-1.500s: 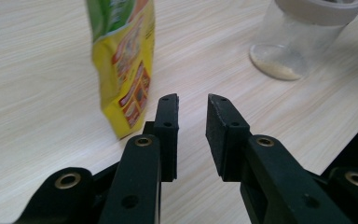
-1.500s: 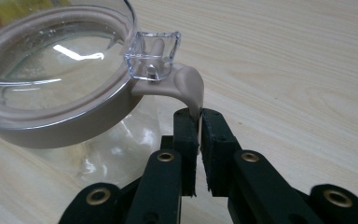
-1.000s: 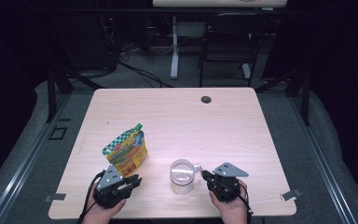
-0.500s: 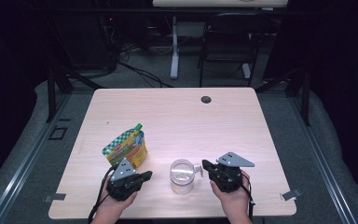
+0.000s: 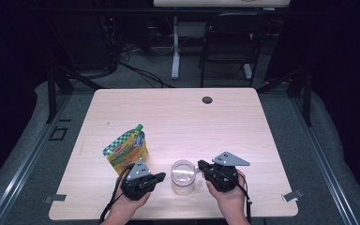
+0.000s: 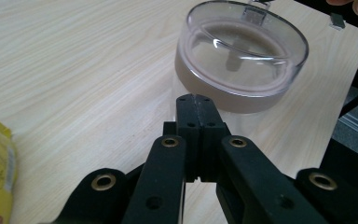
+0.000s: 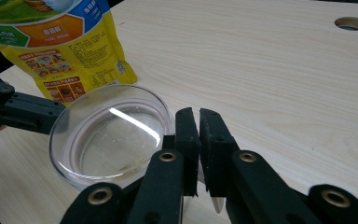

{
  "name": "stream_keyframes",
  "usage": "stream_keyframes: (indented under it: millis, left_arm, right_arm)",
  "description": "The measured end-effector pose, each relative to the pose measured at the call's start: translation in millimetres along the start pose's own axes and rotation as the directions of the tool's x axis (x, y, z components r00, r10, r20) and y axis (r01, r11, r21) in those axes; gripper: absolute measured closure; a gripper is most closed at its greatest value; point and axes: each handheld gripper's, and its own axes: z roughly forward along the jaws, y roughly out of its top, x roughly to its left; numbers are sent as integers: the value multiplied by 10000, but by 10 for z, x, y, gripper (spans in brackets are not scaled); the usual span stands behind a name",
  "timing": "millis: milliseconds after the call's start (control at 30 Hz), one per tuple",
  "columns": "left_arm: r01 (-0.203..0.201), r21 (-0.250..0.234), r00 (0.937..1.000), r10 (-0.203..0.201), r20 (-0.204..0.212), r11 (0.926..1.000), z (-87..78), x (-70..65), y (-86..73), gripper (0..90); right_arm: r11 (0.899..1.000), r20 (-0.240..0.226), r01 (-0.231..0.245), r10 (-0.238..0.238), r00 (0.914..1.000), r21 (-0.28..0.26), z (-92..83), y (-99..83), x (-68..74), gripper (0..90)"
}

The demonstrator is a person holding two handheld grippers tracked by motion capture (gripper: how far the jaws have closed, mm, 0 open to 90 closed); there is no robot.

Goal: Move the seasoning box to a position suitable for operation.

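A clear round jar (image 5: 183, 176) with a see-through lid (image 6: 242, 46) stands near the table's front edge, between my two grippers. My left gripper (image 5: 161, 176) lies level at the jar's left with its jaws shut on nothing (image 6: 196, 99), tips just short of the jar wall. From the right, my right gripper (image 5: 200, 165) points at the jar's rim. Its jaws (image 7: 198, 113) have just been opening and stand a narrow slit apart, with nothing seen between the pads. A yellow snack pouch (image 5: 127, 149) with a green cap lies left of the jar (image 7: 109, 135).
The light wooden table (image 5: 178, 117) has a round cable hole (image 5: 207, 100) at its far edge. Metal clips sit at the front corners. A dark chair (image 5: 229, 42) and cables stand on the floor behind the table.
My left gripper has slid to the right, away from the pouch and up to the jar. The right gripper and the jar have stayed where they were.
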Motion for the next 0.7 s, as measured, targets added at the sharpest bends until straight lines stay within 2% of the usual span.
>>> stream_keyframes:
  millis: [267, 700]
  left_arm:
    - [-44, 134, 9997, 40, 242, 9999, 76, -55, 3, 900]
    - [-18, 5, 9996, 18, 299, 10000, 53, -75, 34, 900]
  right_arm:
    - [10000, -3, 17, -17, 10000, -44, -4, -12, -1, 865]
    - [9999, 39, -50, 51, 10000, -164, -4, -27, 2, 865]
